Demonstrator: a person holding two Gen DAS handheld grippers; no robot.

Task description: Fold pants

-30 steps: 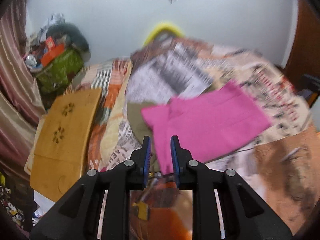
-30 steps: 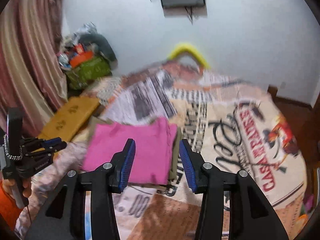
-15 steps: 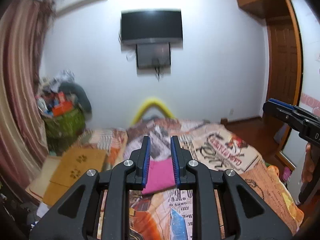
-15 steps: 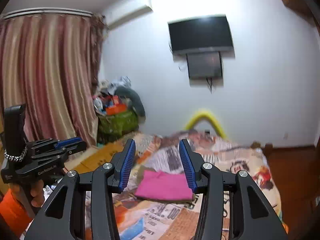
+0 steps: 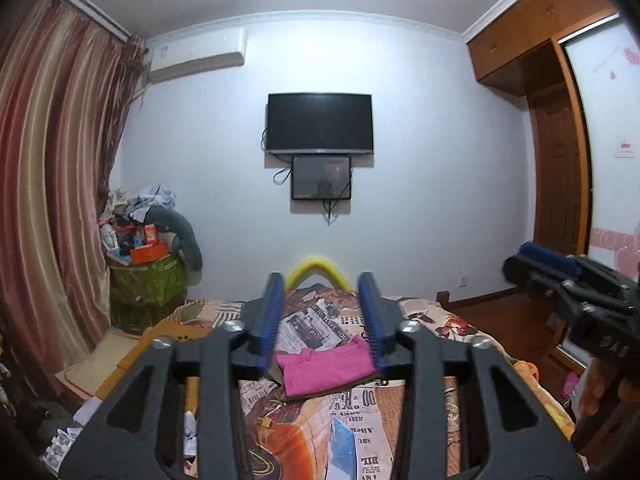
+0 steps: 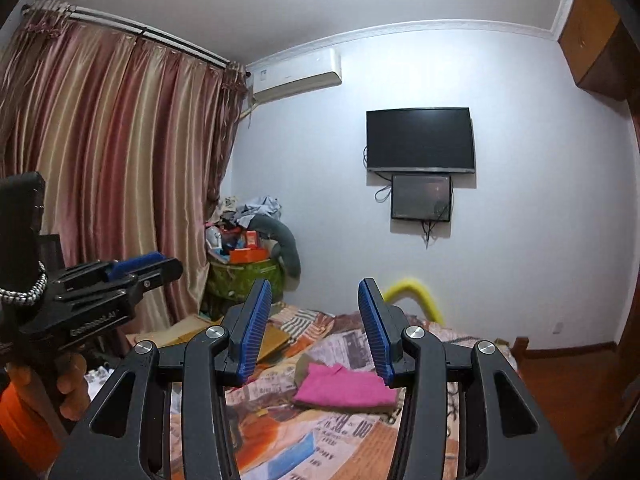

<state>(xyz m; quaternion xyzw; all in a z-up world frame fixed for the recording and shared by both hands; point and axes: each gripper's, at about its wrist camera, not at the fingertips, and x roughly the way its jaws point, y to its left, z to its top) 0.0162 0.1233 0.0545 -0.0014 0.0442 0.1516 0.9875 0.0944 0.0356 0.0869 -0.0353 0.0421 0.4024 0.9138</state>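
Printed bedding covers the bed (image 5: 452, 320) that fills the lower middle of both views, and the pink pants (image 5: 326, 370) lie on it as a flat folded stack, centre frame, with an olive cloth edge showing beneath. Both tools are held level and well apart from it: the left tool (image 5: 322, 316) has its jaws opening with nothing between them, and the right tool (image 6: 316, 328) stands spread and empty. Folding looks finished; at most, the next move calls for squaring the stack.
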